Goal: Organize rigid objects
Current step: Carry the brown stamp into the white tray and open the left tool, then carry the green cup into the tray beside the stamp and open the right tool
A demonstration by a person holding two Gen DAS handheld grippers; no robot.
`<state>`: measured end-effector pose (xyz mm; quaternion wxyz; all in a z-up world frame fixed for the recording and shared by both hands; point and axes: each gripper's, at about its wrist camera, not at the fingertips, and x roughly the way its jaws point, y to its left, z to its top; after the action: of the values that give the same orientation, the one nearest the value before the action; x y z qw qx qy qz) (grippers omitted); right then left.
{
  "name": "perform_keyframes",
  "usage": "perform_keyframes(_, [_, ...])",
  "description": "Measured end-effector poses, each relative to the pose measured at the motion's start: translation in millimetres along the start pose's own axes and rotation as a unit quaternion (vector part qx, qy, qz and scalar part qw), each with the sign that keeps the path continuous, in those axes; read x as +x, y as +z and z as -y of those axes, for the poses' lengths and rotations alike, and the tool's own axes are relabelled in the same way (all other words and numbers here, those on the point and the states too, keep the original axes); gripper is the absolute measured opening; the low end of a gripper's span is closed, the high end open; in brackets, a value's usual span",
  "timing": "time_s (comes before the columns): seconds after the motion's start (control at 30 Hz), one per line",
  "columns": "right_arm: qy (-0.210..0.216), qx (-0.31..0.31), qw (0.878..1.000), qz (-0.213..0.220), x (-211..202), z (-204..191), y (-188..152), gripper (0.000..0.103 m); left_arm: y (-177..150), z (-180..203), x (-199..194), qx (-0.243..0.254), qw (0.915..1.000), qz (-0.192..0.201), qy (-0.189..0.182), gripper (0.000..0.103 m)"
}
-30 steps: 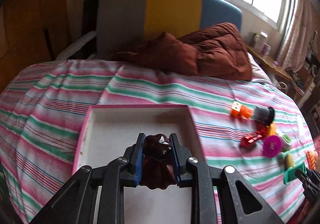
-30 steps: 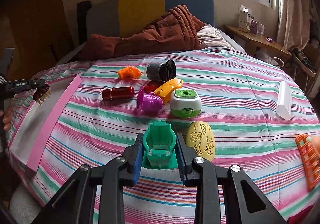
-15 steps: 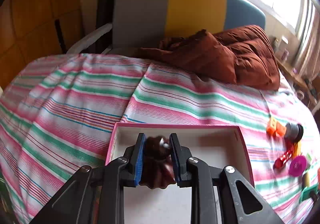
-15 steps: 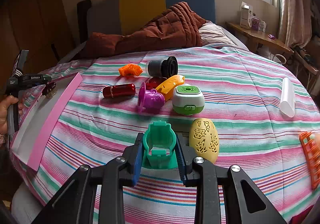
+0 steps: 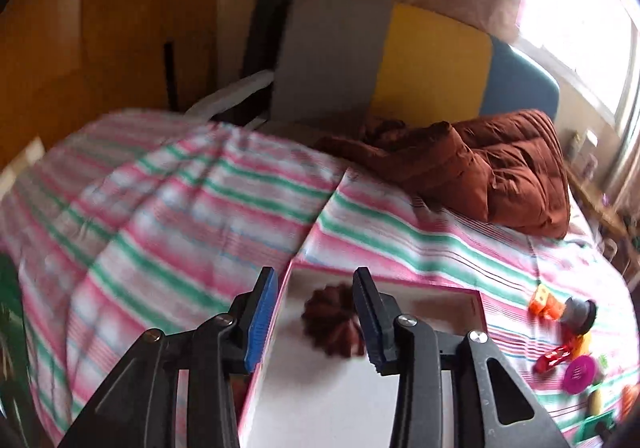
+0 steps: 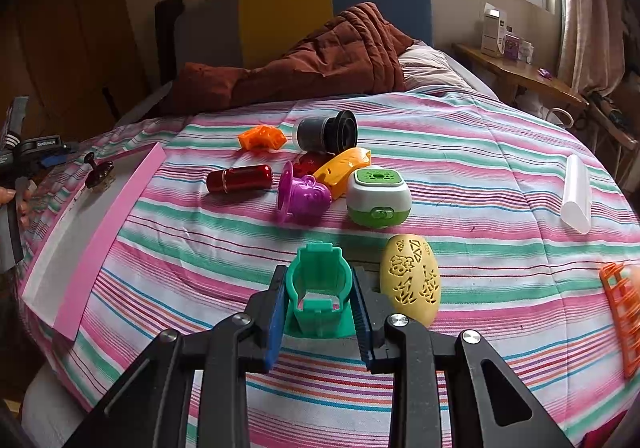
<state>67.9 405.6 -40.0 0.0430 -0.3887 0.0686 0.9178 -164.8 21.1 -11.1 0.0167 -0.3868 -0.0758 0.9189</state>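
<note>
Left gripper (image 5: 316, 318) fingers are opening, brown fluted mould (image 5: 332, 324) freed into pink tray (image 5: 384, 282). Right gripper (image 6: 318, 312) is pinched on green clip (image 6: 318, 288) on bed: judged light, stiff plastic, best taken by flat sides.

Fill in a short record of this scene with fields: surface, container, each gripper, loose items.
surface: striped pink-and-green bedspread
container: pink-rimmed white tray
left gripper: opening; dark brown ridged hair clip lies in tray between its fingers
right gripper: shut on green plastic clip
loose items: yellow perforated oval case, purple plastic cup
</note>
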Motion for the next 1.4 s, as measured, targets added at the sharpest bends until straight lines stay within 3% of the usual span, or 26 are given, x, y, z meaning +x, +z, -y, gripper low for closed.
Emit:
perform_keyframes(0.13, [0.007, -0.002, 1.0, 0.002, -1, -2, -1, 0.03, -20, -3, -13, -0.015, 0.9983, -0.025, -0.051, 0.039])
perform_keyframes(0.37, [0.038, 0.033, 0.999, -0.005, -4, -2, 3, 0.03, -68, 26, -38, 0.058, 0.9912, -0.06, -0.103, 0.039])
perform_keyframes(0.57, [0.054, 0.018, 0.998, -0.015, -5, -28, 17, 0.03, -98, 41, -56, 0.09, 0.9832, -0.074, -0.14, 0.039])
perform_keyframes(0.77, [0.076, 0.0, 0.997, -0.007, -2, -72, 37, 0.03, -114, 34, -63, 0.074, 0.9831, -0.079, -0.148, 0.039])
perform_keyframes(1.13, [0.152, -0.044, 0.987, -0.01, 33, -188, 84, 0.03, -125, 12, -67, 0.064, 0.9858, -0.084, -0.13, 0.039])
perform_keyframes(1.4, [0.16, -0.099, 0.981, -0.049, 84, -258, 108, 0.03, -121, -5, -64, 0.033, 0.9891, -0.09, -0.112, 0.039])
